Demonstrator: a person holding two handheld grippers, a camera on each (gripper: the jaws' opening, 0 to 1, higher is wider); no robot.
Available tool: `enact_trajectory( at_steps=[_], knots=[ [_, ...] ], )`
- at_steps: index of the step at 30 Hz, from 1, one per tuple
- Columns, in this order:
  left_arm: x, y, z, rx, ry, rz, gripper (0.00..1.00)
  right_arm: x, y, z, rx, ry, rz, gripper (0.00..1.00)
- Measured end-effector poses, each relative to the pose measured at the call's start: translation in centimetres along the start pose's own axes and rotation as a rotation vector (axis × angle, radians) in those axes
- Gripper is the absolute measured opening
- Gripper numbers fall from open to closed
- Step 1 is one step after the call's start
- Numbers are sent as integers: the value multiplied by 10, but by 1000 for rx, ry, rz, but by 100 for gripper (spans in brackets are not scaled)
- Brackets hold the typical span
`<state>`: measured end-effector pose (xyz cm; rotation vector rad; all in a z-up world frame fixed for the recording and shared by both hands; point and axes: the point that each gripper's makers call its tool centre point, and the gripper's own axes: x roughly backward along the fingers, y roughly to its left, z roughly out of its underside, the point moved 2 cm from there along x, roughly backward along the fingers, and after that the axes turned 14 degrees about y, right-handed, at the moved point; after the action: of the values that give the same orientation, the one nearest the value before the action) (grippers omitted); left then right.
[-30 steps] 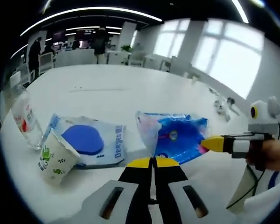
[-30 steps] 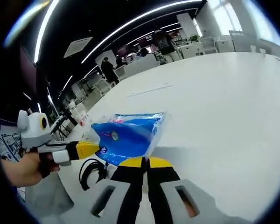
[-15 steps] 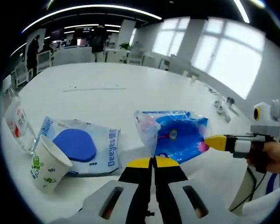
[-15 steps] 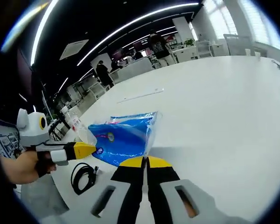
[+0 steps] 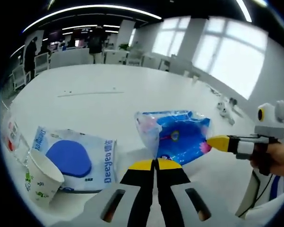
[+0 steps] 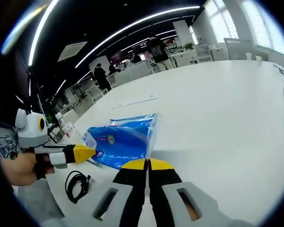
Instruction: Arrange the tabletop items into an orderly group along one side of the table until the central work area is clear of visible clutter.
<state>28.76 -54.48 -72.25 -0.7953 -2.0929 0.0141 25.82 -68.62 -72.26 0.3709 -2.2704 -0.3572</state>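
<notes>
In the left gripper view, the left tool is seen rising from the bottom edge with its yellow-tipped jaws pressed together and nothing held between them. Just beyond the tips, a blue plastic packet is seen on the white counter. The right tool is seen entering from the right, held in a hand; its yellow tip is touching the packet's right edge, but whether the edge is pinched cannot be told. To the left, a white wipes pack with a blue oval label is laid flat, with a paper cup lying against its lower left corner. A clear bottle with a red label is seen at the far left.

In the right gripper view, the right tool is seen with its jaws closed together at the near edge of the blue plastic packet; no grip on it can be confirmed. The left tool is seen coming in from the left, held by a hand, its yellow tip at the packet's left corner. A coiled black cable is seen on the counter below that tool.
</notes>
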Motion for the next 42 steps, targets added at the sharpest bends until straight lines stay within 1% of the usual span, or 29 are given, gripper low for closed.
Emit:
enact_trajectory(
  at_steps=[2,6,19,27,31,38,42],
  knots=[
    [-3,0,-1,-13,7,-4,0,-2,-3,-2,5,5,5,0],
    [-12,2,0,0,17,0,0,-6,-8,-4,-3,6,7,0],
    [-31,5,1,4,58,3,0,-21,-23,-2,-14,39,12,0],
    [-46,9,2,30,74,9,0,-32,-34,2,-22,68,16,0],
    [-51,9,5,42,88,5,0,-38,-38,0,-21,78,16,0],
    [-59,15,8,62,111,0,0,-48,-42,5,-28,102,12,0],
    [-63,17,13,72,127,-3,0,-53,-43,8,-16,121,15,0]
  ],
)
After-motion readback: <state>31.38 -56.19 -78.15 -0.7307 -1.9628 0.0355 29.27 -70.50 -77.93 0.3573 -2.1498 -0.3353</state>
